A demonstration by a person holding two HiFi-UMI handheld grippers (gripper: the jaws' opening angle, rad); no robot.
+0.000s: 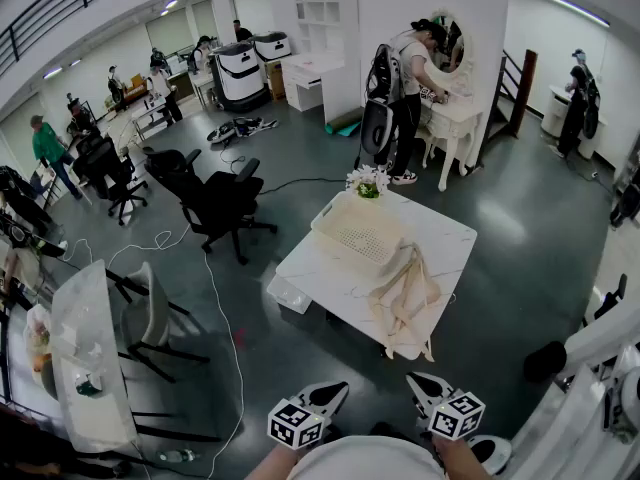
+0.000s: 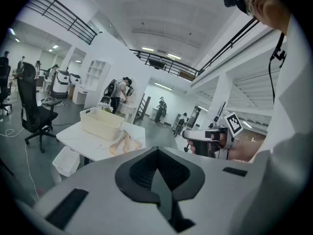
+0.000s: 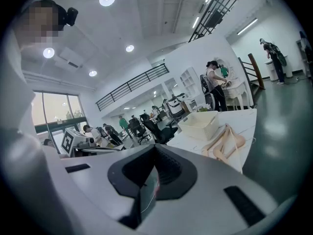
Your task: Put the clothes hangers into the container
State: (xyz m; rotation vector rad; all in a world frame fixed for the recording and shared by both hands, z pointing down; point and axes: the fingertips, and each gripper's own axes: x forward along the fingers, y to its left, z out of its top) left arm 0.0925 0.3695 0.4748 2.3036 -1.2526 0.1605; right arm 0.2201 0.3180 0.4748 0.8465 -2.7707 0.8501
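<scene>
While the left hand-held gripper (image 1: 335,392) and the right hand-held gripper (image 1: 420,381) hang low by the person's body, each with its jaws closed on nothing, the hangers (image 1: 405,303) lie well ahead of them, apart from both. They rest in a loose beige pile on the near right part of the bench (image 1: 320,268), just beside the near corner of the container (image 1: 362,236). Their long axis runs from the container toward the bench's near edge, roughly toward the grippers. The hooks' direction cannot be made out.

Left tongs (image 1: 338,392) and right tongs (image 1: 415,381) sit closed, empty.
</scene>
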